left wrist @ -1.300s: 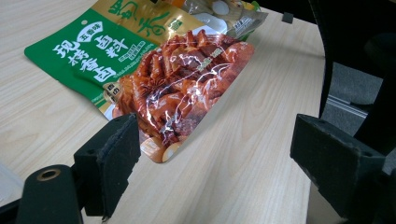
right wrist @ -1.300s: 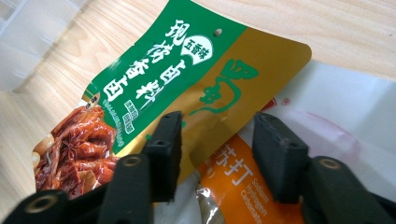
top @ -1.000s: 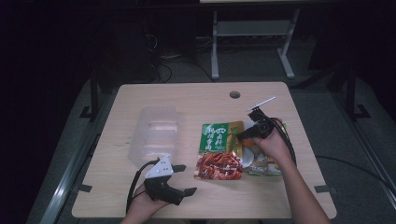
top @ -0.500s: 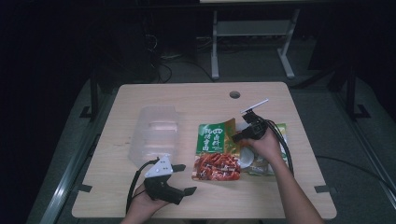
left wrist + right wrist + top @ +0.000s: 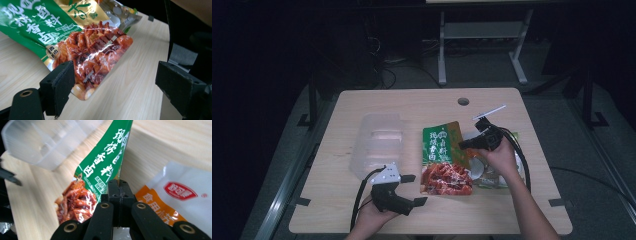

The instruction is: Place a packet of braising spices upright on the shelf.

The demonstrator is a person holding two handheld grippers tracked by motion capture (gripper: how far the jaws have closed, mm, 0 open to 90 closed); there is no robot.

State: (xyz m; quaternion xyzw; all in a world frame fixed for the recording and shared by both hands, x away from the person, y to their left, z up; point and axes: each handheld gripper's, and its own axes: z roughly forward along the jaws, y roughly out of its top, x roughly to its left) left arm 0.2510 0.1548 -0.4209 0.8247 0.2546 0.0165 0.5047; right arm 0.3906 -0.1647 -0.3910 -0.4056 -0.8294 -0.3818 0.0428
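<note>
right tool [image 5: 119, 185] has its jaws pressed together on the right edge of the green and red glossy food pouch [image 5: 100, 173], and in the right gripper view that edge stands up off the wood, so the pouch hangs tilted from the pinch. from the high view the same tool [image 5: 464, 144] sits at the pouch's right side, mid-bench, the hand behind it resting over the other packets.

left tool [image 5: 413, 189] is spread wide, holding nothing, hovering near the front edge of the bench with the pouch [image 5: 444, 158] just beyond its tips. in the left gripper view the red corner of the pouch [image 5: 82, 50] lies close in front of one black pad [image 5: 61, 86]; whether pad and foil touch is hard to say from this angle.

the surface is a pale wooden bench [image 5: 412, 102] with a round cable hole [image 5: 463, 101] near the back. around it the room is dark, with grey floor and a metal frame stand [image 5: 479, 37] behind.

a clear plastic tub [image 5: 379, 142] stands left of the pouch, apart from it, and looks empty. under the right hand lies a white and orange sachet [image 5: 185, 195], with a clear packet with green trim [image 5: 499, 177] beside it.
</note>
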